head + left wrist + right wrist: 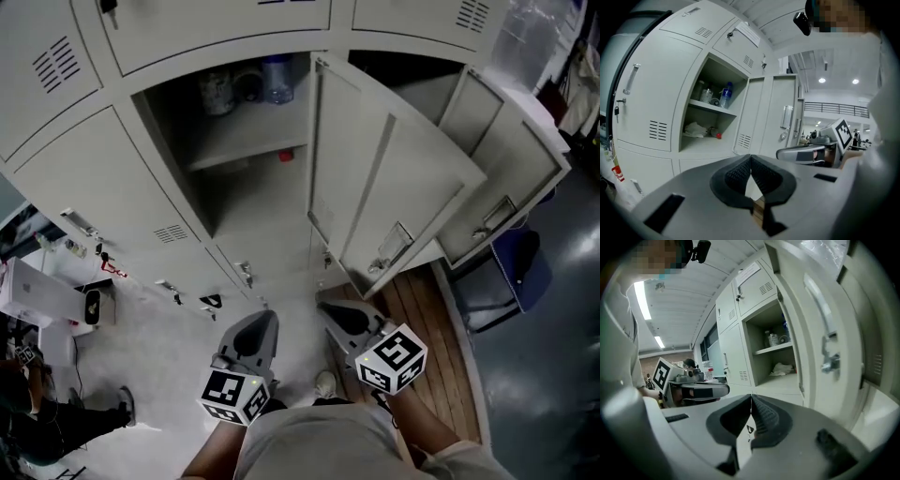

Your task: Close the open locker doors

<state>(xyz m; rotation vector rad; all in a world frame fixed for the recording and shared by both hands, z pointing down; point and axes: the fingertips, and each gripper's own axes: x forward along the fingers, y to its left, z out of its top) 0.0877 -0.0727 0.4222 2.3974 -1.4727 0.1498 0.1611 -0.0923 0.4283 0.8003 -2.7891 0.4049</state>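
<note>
Two grey locker doors stand open in the head view: the nearer door [389, 178] swung out toward me, and a second door [502, 159] further right. The open compartment [239, 141] holds a shelf with bottles [277, 80] and a small red thing [285, 156]. My left gripper [255, 330] and right gripper [339, 314] hang side by side below the lockers, both shut and empty, apart from the doors. The left gripper view shows the compartment [710, 117] and door [761, 115] ahead. In the right gripper view the door's handle [827, 350] is close on the right.
Closed lockers [112, 206] with keys in their locks fill the left side. A white box [42, 295] and clutter lie at the lower left. A wooden pallet [441, 347] lies by the right door, and a blue bin [520, 267] stands beyond it.
</note>
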